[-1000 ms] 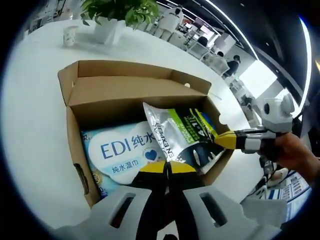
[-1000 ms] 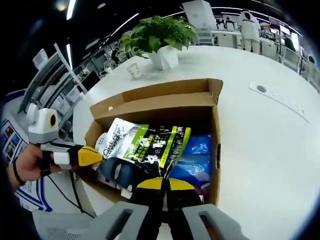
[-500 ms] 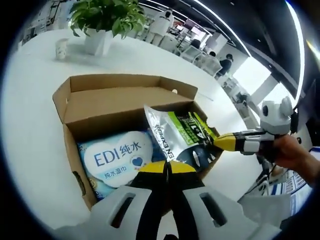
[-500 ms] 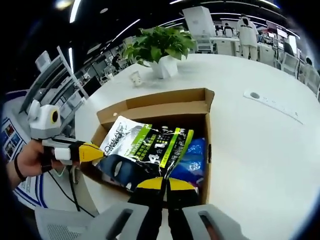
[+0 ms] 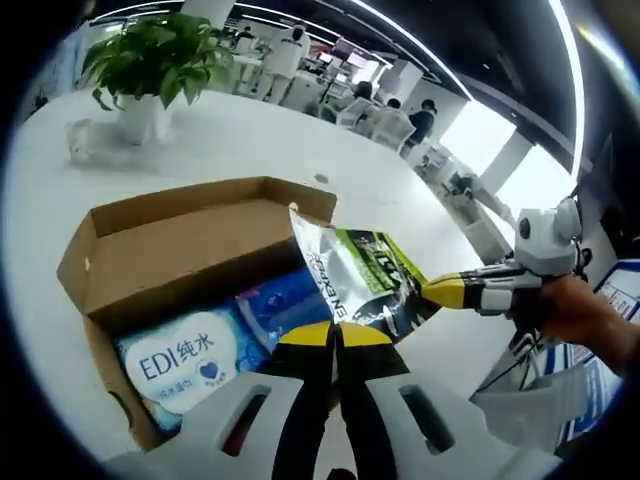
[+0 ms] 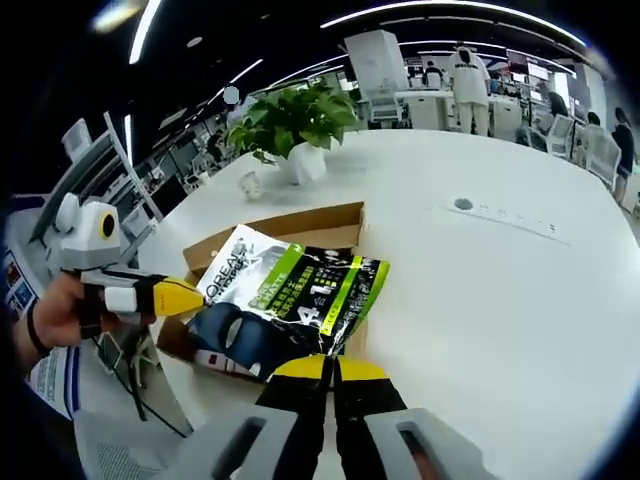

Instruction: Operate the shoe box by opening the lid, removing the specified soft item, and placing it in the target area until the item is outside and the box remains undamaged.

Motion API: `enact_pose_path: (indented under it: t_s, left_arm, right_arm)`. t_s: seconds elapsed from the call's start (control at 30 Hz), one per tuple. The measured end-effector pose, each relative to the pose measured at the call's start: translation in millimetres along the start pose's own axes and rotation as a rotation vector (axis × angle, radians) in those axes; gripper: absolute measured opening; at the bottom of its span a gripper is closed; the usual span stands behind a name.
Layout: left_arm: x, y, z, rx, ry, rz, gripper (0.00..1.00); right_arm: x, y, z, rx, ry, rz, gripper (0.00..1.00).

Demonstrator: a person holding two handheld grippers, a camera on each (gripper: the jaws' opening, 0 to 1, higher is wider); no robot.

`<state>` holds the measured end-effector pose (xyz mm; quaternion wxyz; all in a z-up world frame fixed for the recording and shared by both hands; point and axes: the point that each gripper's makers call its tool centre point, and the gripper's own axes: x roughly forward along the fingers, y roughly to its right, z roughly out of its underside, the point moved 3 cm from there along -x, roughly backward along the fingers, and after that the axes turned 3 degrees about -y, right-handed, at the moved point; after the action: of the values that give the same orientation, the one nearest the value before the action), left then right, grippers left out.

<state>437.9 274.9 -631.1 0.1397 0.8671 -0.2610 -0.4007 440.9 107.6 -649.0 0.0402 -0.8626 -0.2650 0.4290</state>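
With both the left gripper [image 5: 336,335] and right gripper [image 6: 331,368] pinching the soft pouch [image 6: 290,295] above the open shoe box [image 5: 170,250], I lift level, clear the cardboard rim, then swing out over the white table [image 6: 500,300].

Matt brown cardboard shoe box [image 5: 190,235]; glossy, crinkled foil-plastic pouch [image 5: 365,280]; shiny plastic wipes pack [image 5: 185,365]; smooth white table [image 6: 480,300].

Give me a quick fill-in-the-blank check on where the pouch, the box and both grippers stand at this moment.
1. The silver and green pouch is gripped by ____ grippers, the left gripper and the right gripper.
2. The pack left inside the cardboard box is printed with the letters ____.
3. Beyond the box stands a potted ____ in a white pot.

Missing words: both; EDI; plant
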Motion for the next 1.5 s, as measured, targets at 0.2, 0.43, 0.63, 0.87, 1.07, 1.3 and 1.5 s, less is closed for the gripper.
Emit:
enact_pose_path:
  t_s: [0.2, 0.43, 0.63, 0.87, 1.07, 1.3, 1.5]
  left_arm:
    - [24, 28.7, -6.7, 0.047, -0.025, 0.036, 0.0]
    - [52, 60.5, -7.6, 0.101, -0.064, 0.07, 0.0]
    - [74, 77.5, -7.6, 0.13, -0.093, 0.091, 0.0]
    - [95, 89.3, -7.7, 0.152, -0.126, 0.1, 0.0]
    - [111, 91.0, -8.0, 0.173, -0.153, 0.097, 0.0]
    - [127, 87.0, -4.6, 0.188, -0.187, 0.089, 0.0]
    - [142, 84.6, -1.4, 0.213, -0.223, 0.078, 0.0]
  right_arm:
    - [-23, 31, 4.1, 0.034, 0.021, 0.043, 0.0]
    - [-41, 63, 13.7, 0.066, 0.028, 0.082, 0.0]
    - [-50, 86, 22.3, 0.098, 0.027, 0.108, 0.0]
    - [-51, 110, 27.4, 0.129, 0.026, 0.122, 0.0]
    - [-47, 123, 27.9, 0.144, 0.02, 0.125, 0.0]
    - [-40, 132, 29.5, 0.154, 0.014, 0.114, 0.0]
    - [-31, 137, 37.0, 0.161, -0.007, 0.113, 0.0]
